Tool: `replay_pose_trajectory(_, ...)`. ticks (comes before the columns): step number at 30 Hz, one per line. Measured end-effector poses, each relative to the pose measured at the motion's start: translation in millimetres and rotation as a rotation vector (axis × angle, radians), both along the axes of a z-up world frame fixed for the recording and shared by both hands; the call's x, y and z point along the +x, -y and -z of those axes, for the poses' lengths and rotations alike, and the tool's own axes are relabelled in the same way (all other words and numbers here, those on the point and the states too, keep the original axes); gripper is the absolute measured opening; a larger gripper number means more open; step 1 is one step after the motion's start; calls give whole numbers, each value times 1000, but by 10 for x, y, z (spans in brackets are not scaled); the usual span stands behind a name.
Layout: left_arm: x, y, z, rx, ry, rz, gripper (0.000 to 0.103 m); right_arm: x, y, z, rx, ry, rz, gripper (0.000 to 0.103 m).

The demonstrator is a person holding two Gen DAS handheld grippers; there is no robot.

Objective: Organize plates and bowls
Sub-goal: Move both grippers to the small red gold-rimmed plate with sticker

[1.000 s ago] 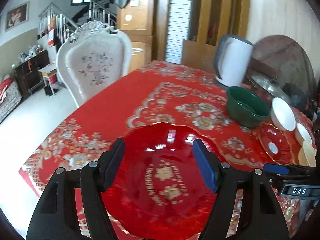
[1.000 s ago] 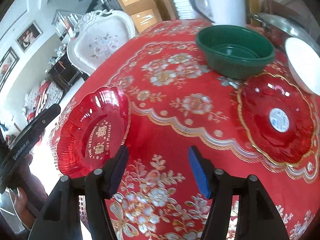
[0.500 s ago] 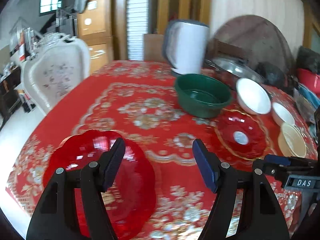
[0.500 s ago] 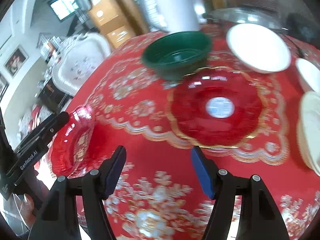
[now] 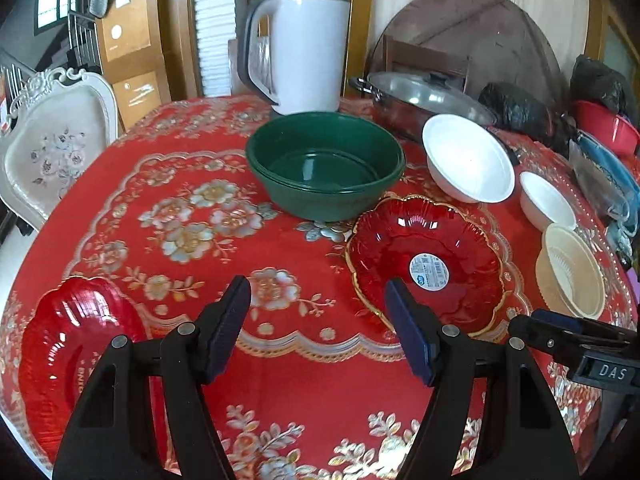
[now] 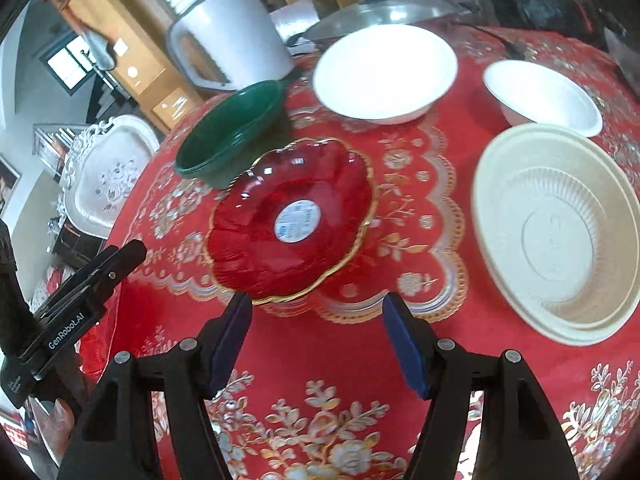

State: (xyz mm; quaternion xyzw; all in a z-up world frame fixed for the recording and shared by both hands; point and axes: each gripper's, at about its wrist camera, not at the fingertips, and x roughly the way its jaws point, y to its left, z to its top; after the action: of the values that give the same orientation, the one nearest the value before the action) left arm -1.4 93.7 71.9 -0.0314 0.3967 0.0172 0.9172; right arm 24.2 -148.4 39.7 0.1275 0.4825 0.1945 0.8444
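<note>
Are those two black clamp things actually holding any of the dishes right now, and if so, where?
Nothing is held. The left gripper and the right gripper are both open, with only the red tablecloth showing between their blue pads.

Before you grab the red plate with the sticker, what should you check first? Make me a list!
1. Right tool empty: ok, nothing between its fingers.
2. Left tool empty: ok.
3. Sticker plate free on top: ok, nothing lies in it.
4. Plate clear of the green bowl: cannot tell, their rims look very close.
5. Right tool lined up with the plate's near rim: ok, the rim sits just ahead of the left finger.
6. Other red plate safely on the table: cannot tell, it lies near the edge.
</note>
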Motion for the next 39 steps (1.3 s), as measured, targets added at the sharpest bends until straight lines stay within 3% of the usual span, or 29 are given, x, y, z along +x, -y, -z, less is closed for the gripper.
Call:
replay_pose_trajectory(8,229,35,167,-2,-59,-17,70,199,7,83,7,-19,-22,68)
replay_pose_trajectory(33,694,165,399,20,-137,-3,70,794,-139,174,-59,-19,-67,68)
replay_pose_trajectory(39,824,271,520,135,-205,-42,71,858,-116,235,-66,-21,-69,68)
